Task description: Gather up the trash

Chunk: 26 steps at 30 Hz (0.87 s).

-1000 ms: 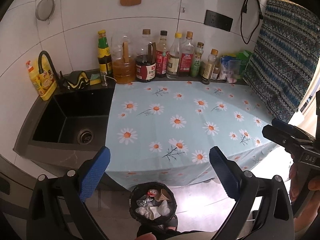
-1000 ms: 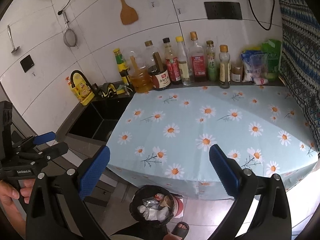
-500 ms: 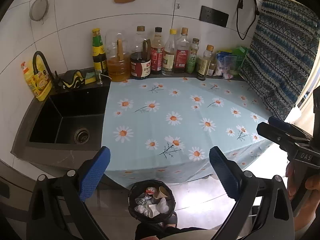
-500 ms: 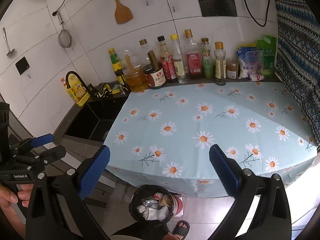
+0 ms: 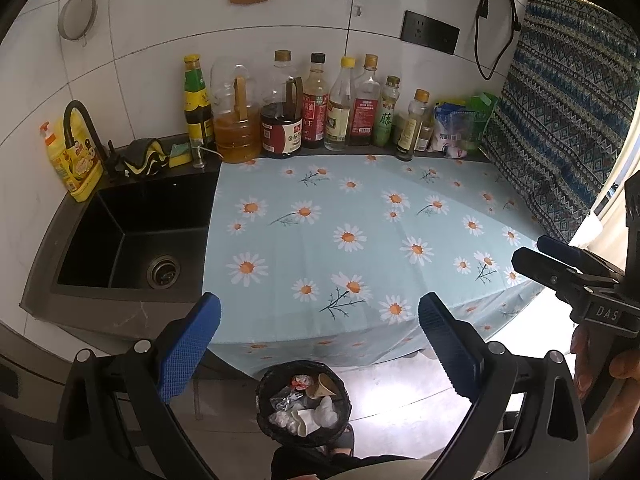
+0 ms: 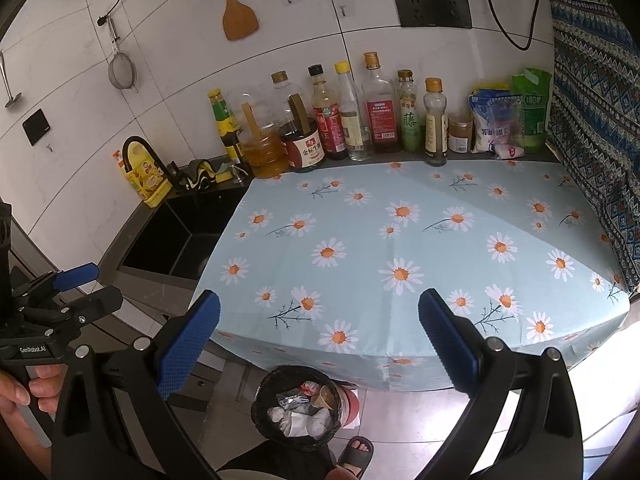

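Both tongs (image 5: 319,330) farther from bottles (image 5: 320,108)

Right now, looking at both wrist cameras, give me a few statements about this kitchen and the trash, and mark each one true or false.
1. The black trash bin on the floor already holds wrappers and a paper cup. True.
2. Crumpled trash lies on the daisy tablecloth. False: no trash shows on the cloth.
3. The left gripper has its jaws shut on a wrapper. False: its jaws stand wide apart and hold nothing.
4. The right gripper is open and holds nothing. True.
5. The black sink is full of dishes. False: only its drain shows inside.
6. A wooden spatula hangs on the tiled wall. True.
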{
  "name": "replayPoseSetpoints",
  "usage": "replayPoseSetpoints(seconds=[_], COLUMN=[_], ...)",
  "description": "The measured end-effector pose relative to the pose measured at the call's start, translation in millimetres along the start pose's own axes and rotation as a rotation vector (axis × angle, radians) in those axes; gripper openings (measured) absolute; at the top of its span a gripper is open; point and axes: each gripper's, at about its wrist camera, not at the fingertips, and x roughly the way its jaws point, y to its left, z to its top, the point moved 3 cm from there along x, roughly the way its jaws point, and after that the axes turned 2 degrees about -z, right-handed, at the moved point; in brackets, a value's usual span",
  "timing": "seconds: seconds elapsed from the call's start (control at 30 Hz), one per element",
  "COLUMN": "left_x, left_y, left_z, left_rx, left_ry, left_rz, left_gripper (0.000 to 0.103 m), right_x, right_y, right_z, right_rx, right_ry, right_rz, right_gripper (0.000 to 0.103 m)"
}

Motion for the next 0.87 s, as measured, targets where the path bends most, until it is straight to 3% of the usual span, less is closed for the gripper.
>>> replayPoseSetpoints(seconds=[0.87], left_x=[6.2], left_y=[-3.0], left_z=[-0.1], left_rx=[-0.003], left_ry=[0.011], left_rz=[-0.009], left_gripper=[0.096], right_x=[5.8], right_y=[1.7], right_z=[-0.1], right_rx=[-0.001], right_ry=[0.011], right_rz=[0.001], right_gripper=[0.098])
